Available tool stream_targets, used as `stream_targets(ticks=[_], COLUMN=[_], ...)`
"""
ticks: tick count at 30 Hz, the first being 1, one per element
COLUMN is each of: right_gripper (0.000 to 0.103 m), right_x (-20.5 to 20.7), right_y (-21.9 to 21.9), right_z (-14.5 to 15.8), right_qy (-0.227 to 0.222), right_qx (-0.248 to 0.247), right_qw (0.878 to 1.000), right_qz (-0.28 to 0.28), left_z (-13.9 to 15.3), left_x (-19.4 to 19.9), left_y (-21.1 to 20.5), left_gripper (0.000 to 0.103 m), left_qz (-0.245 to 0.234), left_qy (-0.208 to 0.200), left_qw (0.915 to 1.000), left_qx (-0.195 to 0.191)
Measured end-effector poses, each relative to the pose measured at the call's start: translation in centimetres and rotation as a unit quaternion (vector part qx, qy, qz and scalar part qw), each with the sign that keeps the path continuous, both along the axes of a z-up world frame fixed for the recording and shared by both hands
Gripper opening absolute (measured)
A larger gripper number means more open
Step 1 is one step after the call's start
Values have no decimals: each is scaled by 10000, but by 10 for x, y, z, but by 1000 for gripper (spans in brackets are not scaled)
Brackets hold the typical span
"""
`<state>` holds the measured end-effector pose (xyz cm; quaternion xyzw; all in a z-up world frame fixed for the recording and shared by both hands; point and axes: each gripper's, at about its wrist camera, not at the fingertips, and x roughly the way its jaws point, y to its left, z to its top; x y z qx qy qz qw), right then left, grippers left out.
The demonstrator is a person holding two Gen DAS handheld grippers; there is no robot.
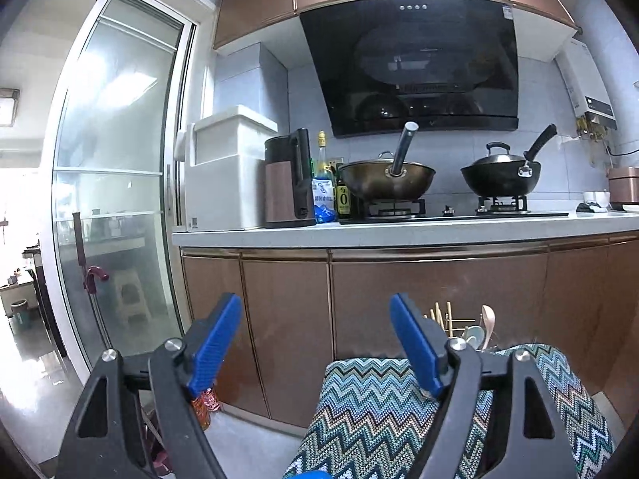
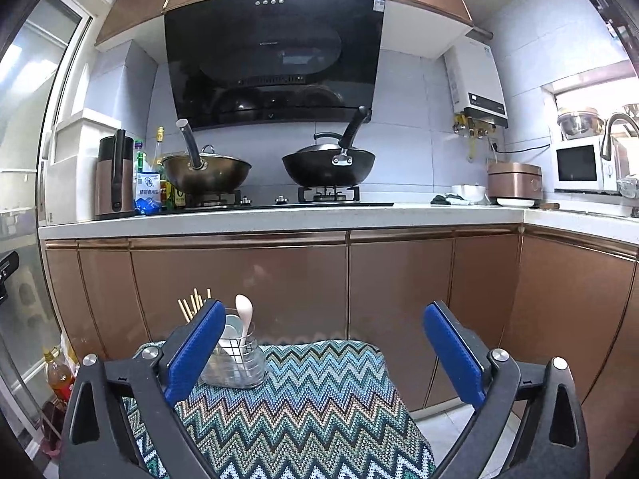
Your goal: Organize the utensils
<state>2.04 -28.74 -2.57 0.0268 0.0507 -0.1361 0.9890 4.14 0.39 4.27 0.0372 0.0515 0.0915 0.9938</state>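
A clear utensil holder (image 2: 239, 363) with a wire grid stands at the far left of a small table under a zigzag cloth (image 2: 303, 395). Wooden chopsticks (image 2: 193, 303) and pale spoons (image 2: 243, 311) stick up out of it. My right gripper (image 2: 323, 327) is open above the cloth, its left blue finger just in front of the holder, nothing between the pads. My left gripper (image 1: 315, 319) is open too and empty, left of the table. From that side the chopsticks (image 1: 439, 315) and a spoon (image 1: 488, 319) peek out behind its right finger (image 1: 415, 347).
Brown cabinet doors (image 2: 347, 279) rise behind the table under a white counter (image 2: 279, 215). Two woks (image 2: 327, 163) sit on the hob, with a kettle (image 2: 114, 175) and bottles to the left. A glass sliding door (image 1: 116, 159) is at left; bottles (image 2: 58, 375) stand on the floor.
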Motion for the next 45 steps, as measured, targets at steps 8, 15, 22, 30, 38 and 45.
stream_targets(ticks=[8,15,22,30,38,45], right_gripper=[100,101,101,101,102,102], right_x=[1,1,3,1,1,3], right_y=[5,9,14,21,25,28], right_z=[-4,-6,-9,-10,-11,-12], right_qy=[48,64,136,158,178,219], right_qx=[-112,-165,-228,-306,-379,-411], right_qw=[9999,9998,9996,9992,9988,9985], right_qz=[34,48,119,182,249,273], left_z=[-1,-3,-5,-6,-6,-6], left_x=[0,1,0,-3,-5,-6], left_y=[-3,1,6,8,13,13], left_gripper=[76,76,76,76,76,76], left_qz=[-82,-79,-89,-59,-45,-69], left_qy=[39,88,144,129,132,165], left_qw=[10000,9999,9998,9999,9999,9998], left_qx=[6,-35,-74,-84,-102,-117])
